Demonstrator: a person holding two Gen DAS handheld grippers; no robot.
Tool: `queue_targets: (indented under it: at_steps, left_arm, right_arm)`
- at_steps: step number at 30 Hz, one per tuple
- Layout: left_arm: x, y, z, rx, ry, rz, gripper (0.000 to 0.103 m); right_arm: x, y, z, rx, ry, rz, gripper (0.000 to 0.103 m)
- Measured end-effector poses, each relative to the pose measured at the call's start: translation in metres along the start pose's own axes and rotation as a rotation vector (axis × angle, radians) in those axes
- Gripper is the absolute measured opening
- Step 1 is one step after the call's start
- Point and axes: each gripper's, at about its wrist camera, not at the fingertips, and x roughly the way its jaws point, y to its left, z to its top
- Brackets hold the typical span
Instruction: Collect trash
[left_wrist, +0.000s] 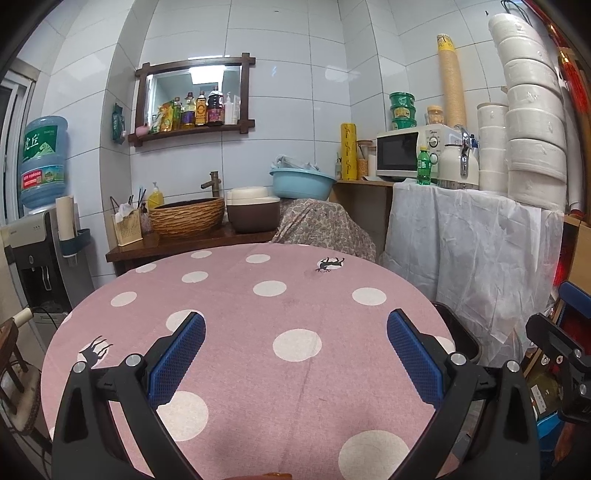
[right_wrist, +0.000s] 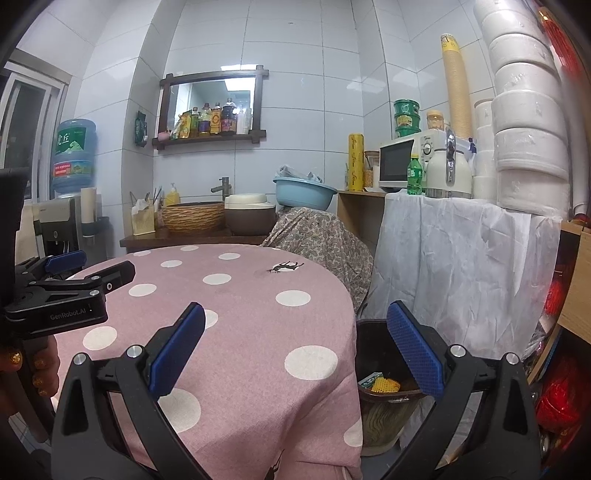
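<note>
A round table with a pink polka-dot cloth fills the foreground of both views, with no loose item on it. A dark waste bin stands on the floor at the table's right edge, holding a yellow crumpled wrapper and a green-edged packet. My left gripper is open above the table, nothing between its blue pads. My right gripper is open too, straddling the table's right edge with its right finger above the bin. In the right wrist view the left gripper shows at the left, held by a hand.
Behind the table are a wooden counter with a woven basin, a brown pot and a blue basin. A cloth-draped stand on the right carries a microwave, a green bottle, a kettle and stacked white containers. A water dispenser stands left.
</note>
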Motion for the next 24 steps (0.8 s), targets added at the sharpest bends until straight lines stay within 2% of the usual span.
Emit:
queue_targets:
  at_steps: [24]
  left_arm:
    - [0.0042, -0.0057, -0.0011, -0.002, 0.016, 0.000, 0.098]
  right_arm:
    - [0.0027, -0.0074, -0.0001, 0.015, 0.013, -0.005, 0.097]
